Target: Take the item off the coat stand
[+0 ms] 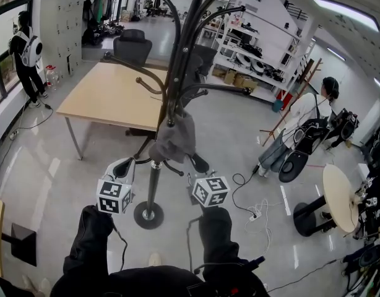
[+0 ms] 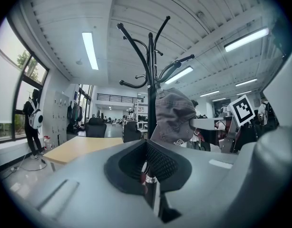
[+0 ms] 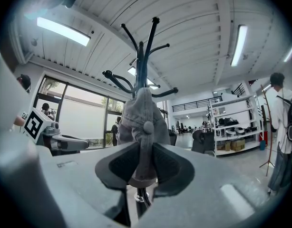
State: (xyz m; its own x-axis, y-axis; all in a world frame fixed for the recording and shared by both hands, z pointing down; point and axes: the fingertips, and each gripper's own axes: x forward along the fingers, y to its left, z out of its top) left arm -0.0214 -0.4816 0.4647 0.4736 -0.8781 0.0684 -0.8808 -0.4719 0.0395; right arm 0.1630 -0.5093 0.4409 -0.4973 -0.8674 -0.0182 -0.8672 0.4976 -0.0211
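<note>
Two grippers point up at the coat stand (image 1: 177, 85). The right gripper (image 3: 143, 167) has its fingers (image 3: 172, 165) partly closed and pressed on the lower edge of the grey cap (image 3: 141, 115), which hangs on the stand against its pole, below the hooks. The left gripper (image 2: 147, 163) waits near the cap, its fingers (image 2: 162, 164) together and holding nothing.

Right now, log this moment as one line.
right gripper: shut on grey cap | grey cap: hanging on coat stand | left gripper: shut, empty | step: lift-off not yet done
</note>
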